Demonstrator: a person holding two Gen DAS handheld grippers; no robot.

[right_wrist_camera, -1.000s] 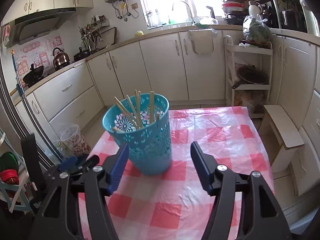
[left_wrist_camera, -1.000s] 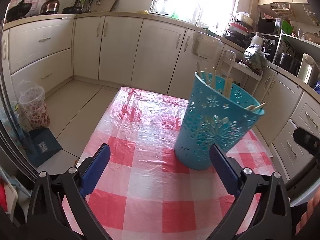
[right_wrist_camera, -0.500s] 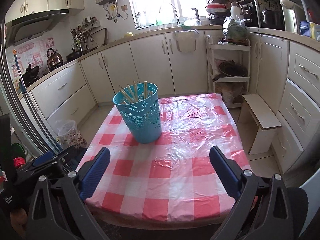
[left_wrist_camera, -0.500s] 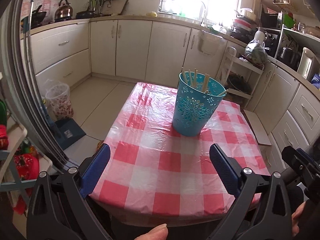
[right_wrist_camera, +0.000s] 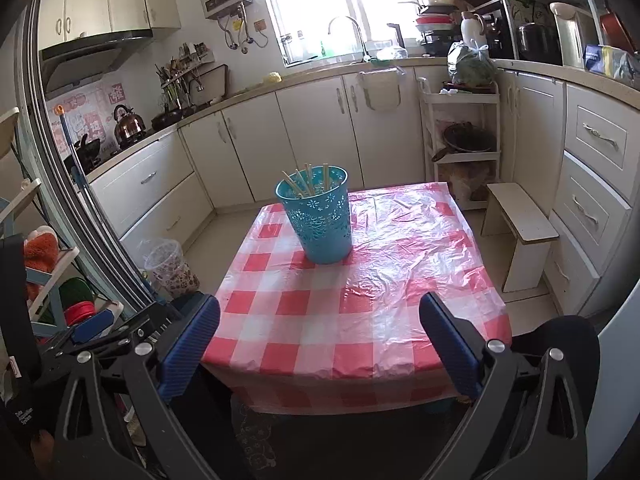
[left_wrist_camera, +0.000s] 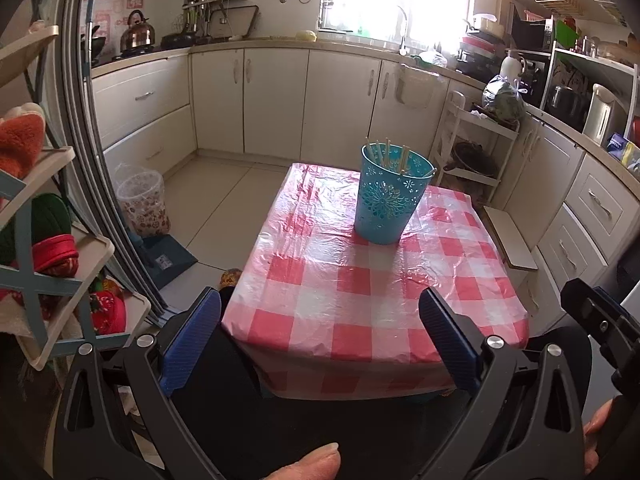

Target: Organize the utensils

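- The blue basket (left_wrist_camera: 387, 199) stands upright on the checked tablecloth (left_wrist_camera: 360, 300), at about 12 o'clock from both cameras, toward the far half of the table.
- The chopsticks (right_wrist_camera: 307, 179) lean inside the basket, tips above its rim; no loose utensil shows on the cloth, so the sorting looks finished.
- The left gripper (left_wrist_camera: 320, 338) has its jaws spread wide and holds nothing; it hangs off the near table edge, well apart from the basket.
- The right gripper (right_wrist_camera: 320, 336) is likewise spread wide and bare, also beyond the near edge, with the basket at roughly 11 o'clock of its centre.
- Judged step: backing off. To do it well, keep both claws level and clear of the cloth's overhang, so the plastic does not snag and tug the basket over.
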